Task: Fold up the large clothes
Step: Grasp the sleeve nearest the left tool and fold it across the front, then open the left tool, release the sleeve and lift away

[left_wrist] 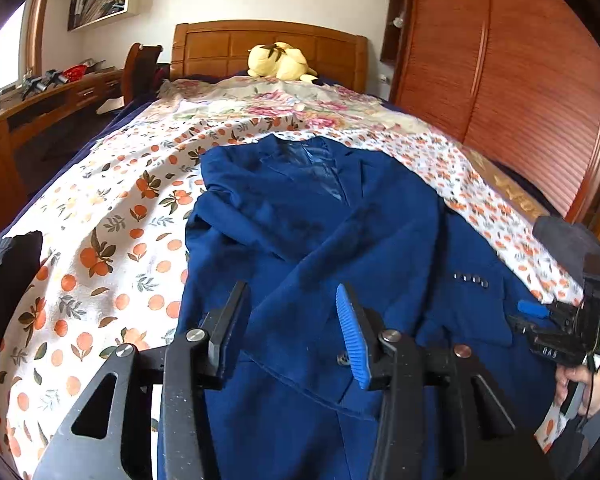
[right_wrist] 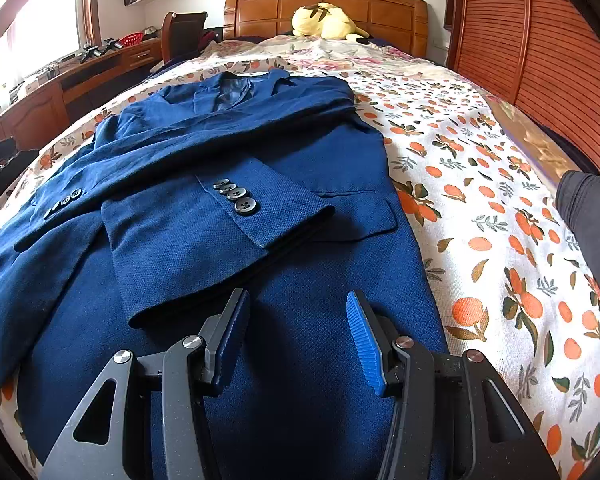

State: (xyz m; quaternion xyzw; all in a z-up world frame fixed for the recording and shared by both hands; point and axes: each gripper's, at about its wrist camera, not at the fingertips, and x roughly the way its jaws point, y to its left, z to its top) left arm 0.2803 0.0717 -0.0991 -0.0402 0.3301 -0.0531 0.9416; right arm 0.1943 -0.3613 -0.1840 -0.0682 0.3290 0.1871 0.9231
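Observation:
A dark blue suit jacket [right_wrist: 228, 152] lies face up on the orange-print bedspread [right_wrist: 480, 200], collar towards the headboard. Both sleeves are folded across its front. One cuff with several dark buttons [right_wrist: 236, 196] lies in the middle, the other cuff [right_wrist: 64, 202] at the left. My right gripper [right_wrist: 297, 293] hovers over the jacket's lower front, open with nothing pinched. My left gripper [left_wrist: 291, 286] stands open above the jacket [left_wrist: 320, 208] from the left side, only cloth beneath its fingers. In the left wrist view the right gripper [left_wrist: 528, 316] shows at the right edge, held by a hand [left_wrist: 576, 380].
A yellow plush toy [right_wrist: 326, 20] rests by the wooden headboard [right_wrist: 260, 8]. A slatted wooden wardrobe [right_wrist: 540, 40] lines the right side, and a desk [right_wrist: 80, 76] and chair [right_wrist: 184, 32] the left. Dark clothing [left_wrist: 8, 272] lies at the bed's left edge.

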